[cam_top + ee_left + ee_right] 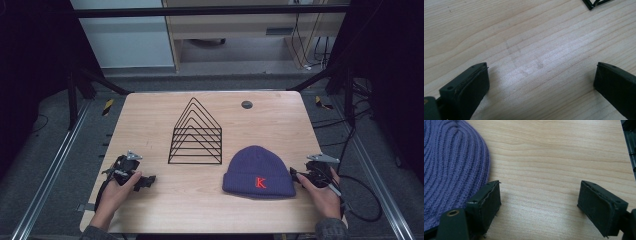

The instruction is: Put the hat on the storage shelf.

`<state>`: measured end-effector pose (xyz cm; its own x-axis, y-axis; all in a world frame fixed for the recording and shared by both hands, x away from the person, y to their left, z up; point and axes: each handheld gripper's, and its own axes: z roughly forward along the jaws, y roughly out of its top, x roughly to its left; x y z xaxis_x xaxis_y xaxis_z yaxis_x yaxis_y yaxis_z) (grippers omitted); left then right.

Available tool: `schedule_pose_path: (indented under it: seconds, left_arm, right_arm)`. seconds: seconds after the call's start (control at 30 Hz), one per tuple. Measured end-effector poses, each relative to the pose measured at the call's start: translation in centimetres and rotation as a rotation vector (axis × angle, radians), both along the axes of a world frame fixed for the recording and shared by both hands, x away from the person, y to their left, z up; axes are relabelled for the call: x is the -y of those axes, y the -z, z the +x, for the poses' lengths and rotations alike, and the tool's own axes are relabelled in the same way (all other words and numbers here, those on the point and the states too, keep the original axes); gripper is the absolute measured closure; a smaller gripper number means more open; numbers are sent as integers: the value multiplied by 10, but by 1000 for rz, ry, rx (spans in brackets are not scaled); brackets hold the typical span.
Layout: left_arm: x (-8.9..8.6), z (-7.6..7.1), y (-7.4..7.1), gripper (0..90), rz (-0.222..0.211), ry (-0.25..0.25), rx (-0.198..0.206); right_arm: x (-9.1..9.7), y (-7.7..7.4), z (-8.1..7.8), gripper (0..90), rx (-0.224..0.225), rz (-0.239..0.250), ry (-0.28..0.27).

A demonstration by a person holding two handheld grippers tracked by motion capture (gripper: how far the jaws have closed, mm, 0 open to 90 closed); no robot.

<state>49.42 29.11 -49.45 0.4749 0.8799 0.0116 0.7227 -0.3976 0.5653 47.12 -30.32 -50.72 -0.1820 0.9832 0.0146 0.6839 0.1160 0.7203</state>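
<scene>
Pale wood-grain worktop (150, 120) on a dark metal frame, with grey floor, aluminium rails down both sides and loose black cables trailing at the right. Behind, a light cabinet and more hanging cables against the far wall. Near the middle of the worktop, a black wire rack (196, 134), upright, built of nested peaked frames over a boxy base; one corner of it at the top edge of the left gripper view (596, 3). Toward the far edge, well apart from the rack, a small dark round disc (246, 104). Just right of the rack and nearer the person, a purple knit beanie (259, 172), lying flat, ribbed, cuff folded up, with a red letter K on the cuff; its ribbed crown at the left of the right gripper view (451, 167). Left tool (145, 181) held low over bare wood at the near left corner, jaws spread wide with nothing between them, well apart from the rack. Right tool (296, 175) at the near right, just beside the beanie's edge, jaws likewise wide apart and empty, one jaw close against the knit; contact hard to judge. Nothing between either tool and the beanie or rack.
</scene>
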Motion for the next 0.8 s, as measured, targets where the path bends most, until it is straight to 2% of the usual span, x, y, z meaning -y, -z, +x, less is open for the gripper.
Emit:
schedule_pose_path:
  seconds: [0.1, 0.27, 0.3, 0.4, 0.43, 0.57, 0.63, 0.67, 0.7, 0.73, 0.8]
  left_arm:
    - [0, 0, 0, 0, -1, -1, 6]
    - [0, -2, 0, 0, 5, 4, 4]
    - [0, -2, 0, 0, 4, 4, 6]
    - [0, -2, 0, 0, -1, 3, 7]
    - [0, -3, 1, 0, -2, 2, 7]
    - [0, -3, 1, 0, -6, 1, 8]
    - [0, -3, 1, 0, -5, 1, 8]
    - [0, -3, 1, 0, -6, 0, 10]
    - [0, -3, 1, 0, -6, 0, 10]
    - [0, -3, 1, 0, 1, 7, 12]
    - [0, -3, 0, 0, 2, 9, 10]
  right_arm:
    - [0, -2, 0, 194, -17, 3, 2]
    - [-8, -12, -3, 237, 13, -17, -17]
    - [-9, -14, -3, 245, 16, -29, -25]
    - [-15, -21, 0, 281, 25, -19, -35]
    - [-16, -25, 2, 297, 31, -33, -39]
    - [-28, -43, 15, 319, 23, -73, -102]
    - [-33, -47, 19, 320, 13, -78, -112]
    - [-43, -56, 29, 314, -5, -90, -156]
    - [-43, -56, 29, 314, -5, -90, -156]
    - [-52, -63, 37, 283, -26, -93, -196]
    - [-60, -67, 46, 266, -49, -99, -229]
